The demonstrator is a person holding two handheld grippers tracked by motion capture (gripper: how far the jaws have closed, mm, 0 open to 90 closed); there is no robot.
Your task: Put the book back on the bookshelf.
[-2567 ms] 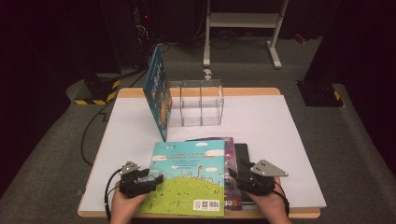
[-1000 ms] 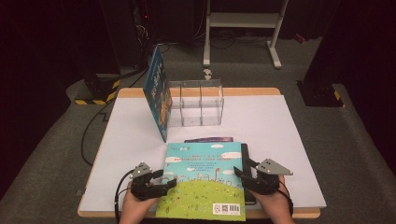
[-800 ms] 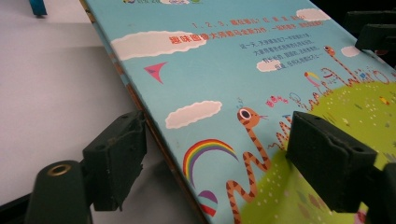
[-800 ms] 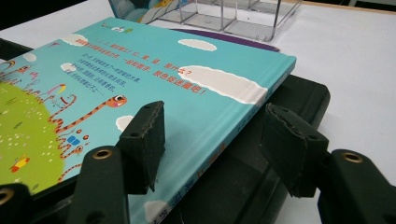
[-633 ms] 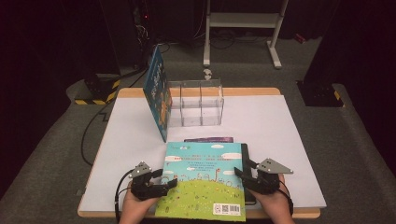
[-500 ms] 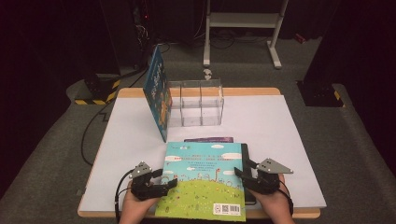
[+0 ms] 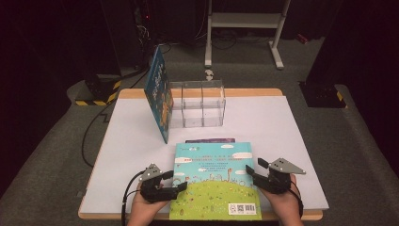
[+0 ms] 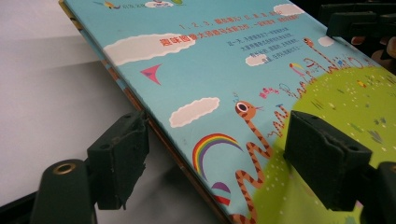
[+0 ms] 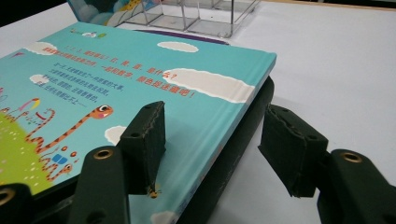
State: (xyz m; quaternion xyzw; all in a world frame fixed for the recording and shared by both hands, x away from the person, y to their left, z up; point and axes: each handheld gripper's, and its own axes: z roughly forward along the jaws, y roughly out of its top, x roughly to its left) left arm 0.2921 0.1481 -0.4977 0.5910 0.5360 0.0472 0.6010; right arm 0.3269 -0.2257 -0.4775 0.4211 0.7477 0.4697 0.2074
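The book [image 7: 214,181] lies flat at the near edge of the desk [image 7: 301,141], on top of other books, with its long axis pointing away from me. My left gripper [image 7: 164,187] straddles its left edge and my right gripper [image 7: 261,176] its right edge, both equally near. Both jaws stand wide, and it seems they do not press yet.
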